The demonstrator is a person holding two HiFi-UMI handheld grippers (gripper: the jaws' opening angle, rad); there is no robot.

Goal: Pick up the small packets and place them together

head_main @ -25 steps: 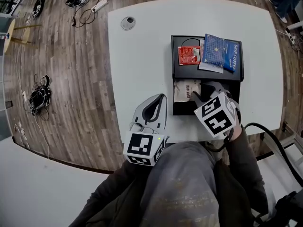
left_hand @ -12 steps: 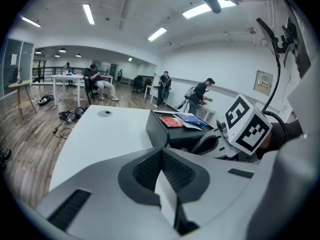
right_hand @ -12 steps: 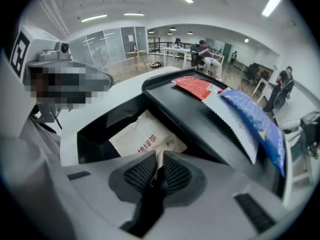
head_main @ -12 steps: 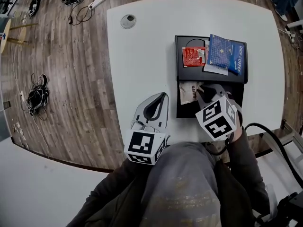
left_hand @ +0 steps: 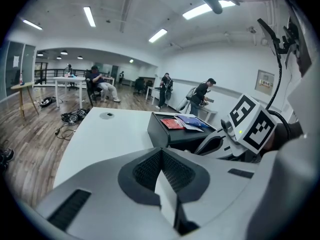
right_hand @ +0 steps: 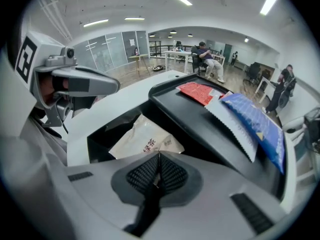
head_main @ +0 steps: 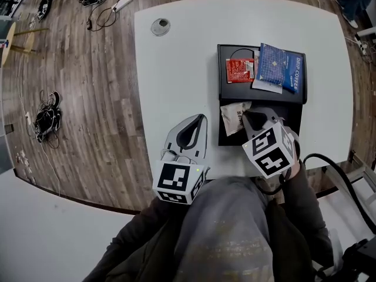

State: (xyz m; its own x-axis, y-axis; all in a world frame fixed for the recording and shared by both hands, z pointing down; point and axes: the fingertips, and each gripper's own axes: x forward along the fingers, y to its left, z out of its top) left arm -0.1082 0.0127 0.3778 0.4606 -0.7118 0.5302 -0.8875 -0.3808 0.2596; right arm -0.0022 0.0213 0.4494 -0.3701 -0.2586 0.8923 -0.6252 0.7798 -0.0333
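Observation:
A beige packet (head_main: 233,117) (right_hand: 144,139) with dark print sits tilted over the open lower compartment of a black box (head_main: 225,136). My right gripper (head_main: 249,117) (right_hand: 159,157) is shut on its near edge. On the box's raised top (head_main: 224,54) lie a red packet (head_main: 239,70) (right_hand: 199,92), a blue drip-coffee packet (head_main: 282,67) (right_hand: 251,123) and a white packet (head_main: 264,84) (right_hand: 231,120) partly under the blue one. My left gripper (head_main: 198,118) (left_hand: 161,152) rests on the white table (head_main: 176,69), left of the box, shut with nothing in it.
A round cable grommet (head_main: 160,26) is set in the table's far left corner. The table's near edge runs just under both grippers. Cables (head_main: 106,7) and a bag (head_main: 48,121) lie on the wooden floor to the left. People (left_hand: 202,95) are in the room beyond.
My right gripper's jaws have closed on the beige packet. The packet has come up and shifted slightly left, its corner now over the box's left wall. The left gripper has stayed put.

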